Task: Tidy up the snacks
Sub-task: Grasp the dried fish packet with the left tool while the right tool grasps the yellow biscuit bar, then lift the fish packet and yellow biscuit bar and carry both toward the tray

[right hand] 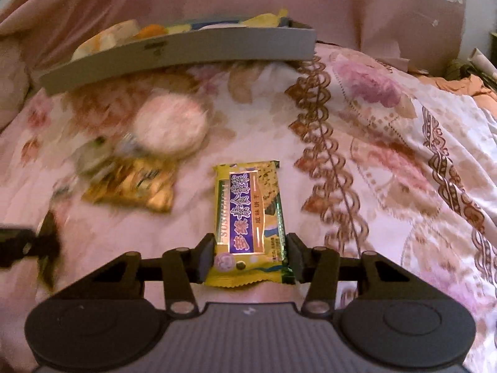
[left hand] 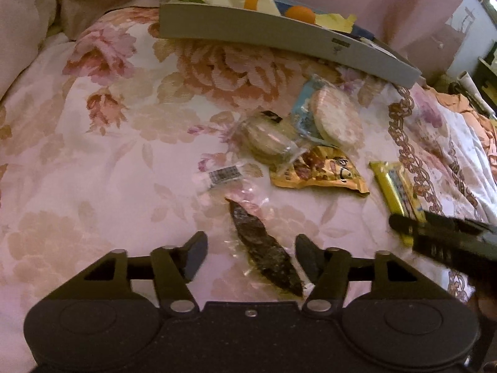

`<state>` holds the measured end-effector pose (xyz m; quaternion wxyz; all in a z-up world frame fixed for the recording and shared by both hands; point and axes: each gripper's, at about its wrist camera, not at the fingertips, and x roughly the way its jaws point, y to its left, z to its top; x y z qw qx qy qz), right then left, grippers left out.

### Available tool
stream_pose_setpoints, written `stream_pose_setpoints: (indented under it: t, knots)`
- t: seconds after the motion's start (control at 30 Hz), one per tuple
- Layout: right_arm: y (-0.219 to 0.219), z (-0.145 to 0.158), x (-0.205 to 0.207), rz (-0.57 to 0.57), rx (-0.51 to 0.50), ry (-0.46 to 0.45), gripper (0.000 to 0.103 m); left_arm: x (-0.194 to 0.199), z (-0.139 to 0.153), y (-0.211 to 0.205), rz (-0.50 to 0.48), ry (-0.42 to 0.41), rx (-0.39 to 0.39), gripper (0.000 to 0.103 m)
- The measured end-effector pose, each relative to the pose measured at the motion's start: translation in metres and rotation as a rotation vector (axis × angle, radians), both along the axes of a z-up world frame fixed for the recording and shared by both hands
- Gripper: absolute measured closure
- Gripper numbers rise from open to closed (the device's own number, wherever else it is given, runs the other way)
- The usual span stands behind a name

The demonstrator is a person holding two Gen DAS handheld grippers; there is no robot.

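Your right gripper (right hand: pixel 250 256) is clamped on the near end of the yellow biscuit bar (right hand: pixel 250 217), both pads pressed against its sides. Your left gripper (left hand: pixel 251 255) stands wide, its fingers either side of the dark snack in clear wrap (left hand: pixel 264 245) without touching it. Beyond both lie loose snack packets (left hand: pixel 316 168) on the floral bedspread (left hand: pixel 93 155), then the grey tray (left hand: pixel 279 34) holding more.
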<state>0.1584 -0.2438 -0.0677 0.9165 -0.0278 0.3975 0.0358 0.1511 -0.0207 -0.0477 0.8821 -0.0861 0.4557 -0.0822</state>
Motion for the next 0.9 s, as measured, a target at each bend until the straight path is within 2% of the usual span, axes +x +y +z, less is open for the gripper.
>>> stream_pose_setpoints:
  t: [0.1, 0.17, 0.23, 0.4, 0.5, 0.7, 0.77, 0.9]
  knots:
    - [0.008, 0.001, -0.014, 0.029, -0.013, 0.003, 0.05, -0.003, -0.002, -0.011, -0.01, -0.018, 0.032, 0.023]
    - [0.013, 0.002, -0.02, 0.052, -0.007, 0.005, 0.05, -0.006, -0.004, -0.017, -0.026, -0.031, 0.072, 0.023]
    - [0.019, 0.002, -0.026, 0.074, -0.01, 0.001, 0.05, -0.008, -0.004, -0.019, -0.042, -0.036, 0.103, 0.025]
    - [0.031, 0.005, -0.039, 0.113, -0.036, -0.018, 0.049, -0.013, 0.002, -0.007, -0.039, -0.017, 0.11, 0.046]
    - [0.037, 0.006, -0.043, 0.136, -0.025, -0.025, 0.049, -0.019, 0.004, 0.006, -0.036, -0.006, 0.094, 0.05]
    - [0.047, 0.007, -0.058, 0.176, -0.018, -0.027, 0.049, -0.025, 0.005, 0.017, -0.048, -0.007, 0.081, 0.052]
    - [0.049, 0.007, -0.059, 0.187, -0.023, -0.036, 0.049, -0.024, 0.005, 0.016, -0.058, -0.012, 0.091, 0.05]
    - [0.048, 0.005, -0.056, 0.18, -0.014, -0.051, 0.045, -0.024, 0.002, 0.009, -0.102, -0.043, 0.119, 0.036]
